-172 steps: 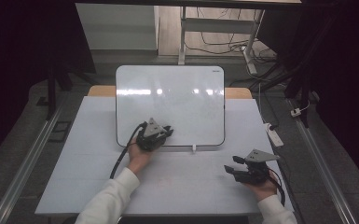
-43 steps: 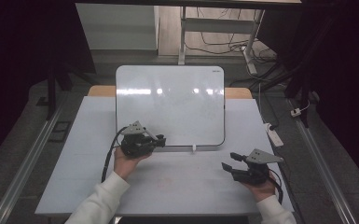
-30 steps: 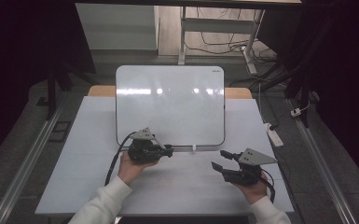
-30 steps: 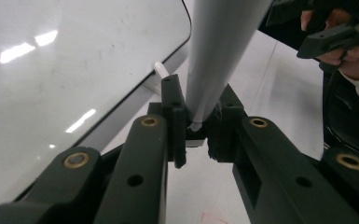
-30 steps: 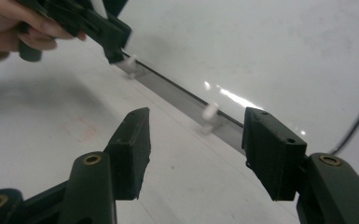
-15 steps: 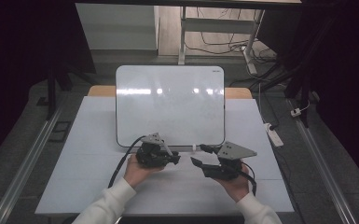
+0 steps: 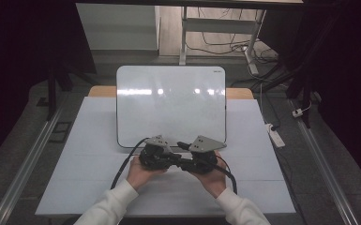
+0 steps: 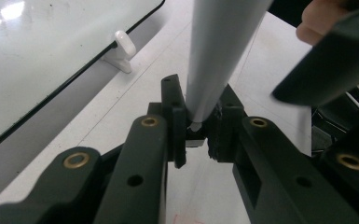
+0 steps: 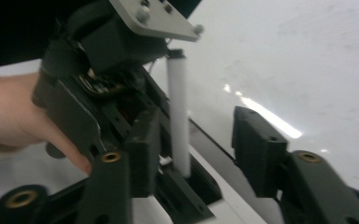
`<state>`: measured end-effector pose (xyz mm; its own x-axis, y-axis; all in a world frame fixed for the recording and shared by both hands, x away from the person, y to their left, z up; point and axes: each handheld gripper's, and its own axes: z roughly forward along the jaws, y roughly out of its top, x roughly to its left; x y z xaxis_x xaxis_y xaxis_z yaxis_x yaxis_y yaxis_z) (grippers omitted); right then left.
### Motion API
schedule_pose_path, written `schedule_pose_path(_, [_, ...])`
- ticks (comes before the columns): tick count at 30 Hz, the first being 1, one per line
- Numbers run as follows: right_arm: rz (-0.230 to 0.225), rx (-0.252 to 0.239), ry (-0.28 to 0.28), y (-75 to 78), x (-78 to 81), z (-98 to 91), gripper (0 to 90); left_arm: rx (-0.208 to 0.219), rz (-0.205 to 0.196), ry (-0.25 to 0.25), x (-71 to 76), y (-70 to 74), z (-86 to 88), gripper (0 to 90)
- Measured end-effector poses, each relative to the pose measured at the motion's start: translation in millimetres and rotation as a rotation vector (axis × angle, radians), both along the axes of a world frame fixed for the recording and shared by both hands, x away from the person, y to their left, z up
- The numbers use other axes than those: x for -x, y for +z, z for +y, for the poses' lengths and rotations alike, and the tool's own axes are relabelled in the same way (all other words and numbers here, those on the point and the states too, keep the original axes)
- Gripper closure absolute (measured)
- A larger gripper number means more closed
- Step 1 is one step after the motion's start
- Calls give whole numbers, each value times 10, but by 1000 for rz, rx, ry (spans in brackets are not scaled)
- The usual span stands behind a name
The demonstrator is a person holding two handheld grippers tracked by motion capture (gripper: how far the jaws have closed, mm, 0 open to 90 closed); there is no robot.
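The large glossy whiteboard (image 7: 170, 105) with its thin black edge threw back lamp glare. The slim white plastic marker (image 9: 178, 112) looked smooth and satin. The black plastic left gripper (image 8: 196, 122) was matt, its pivots brass-coloured metal. The white tabletop (image 7: 89, 140) looked matt.

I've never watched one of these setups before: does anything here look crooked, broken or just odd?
Nothing looks broken or spilled. The whiteboard sits square on the table. The one unusual sight: the left gripper is shut on the end of a white marker, while the right gripper has just been closing around it, pads not yet touching.
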<state>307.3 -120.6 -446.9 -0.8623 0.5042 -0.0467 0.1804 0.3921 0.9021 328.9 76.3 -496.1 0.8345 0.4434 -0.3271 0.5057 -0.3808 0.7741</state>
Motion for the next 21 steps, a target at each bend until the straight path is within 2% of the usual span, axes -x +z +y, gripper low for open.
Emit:
schedule_pose_path(4, [-3,17,10,-2,9,66,728,-3,0,0,0,-3,-16,779])
schedule_pose_path(7, [-9,39,18,-13,28,111,789,-11,-3,-2,5,-2,-27,779])
schedule_pose_path(12, [-45,71,-7,-19,56,135,806,-14,-3,2,4,-5,-35,778])
schedule_pose_path(16, [-53,69,-14,-15,67,130,807,-11,-7,8,11,1,-41,778])
schedule_pose_path(18, [-61,72,-13,-16,72,131,806,-26,-14,16,15,5,-49,778])
schedule_pose_path(21, [-81,108,-21,-24,91,163,789,-34,-18,22,18,3,-62,778])
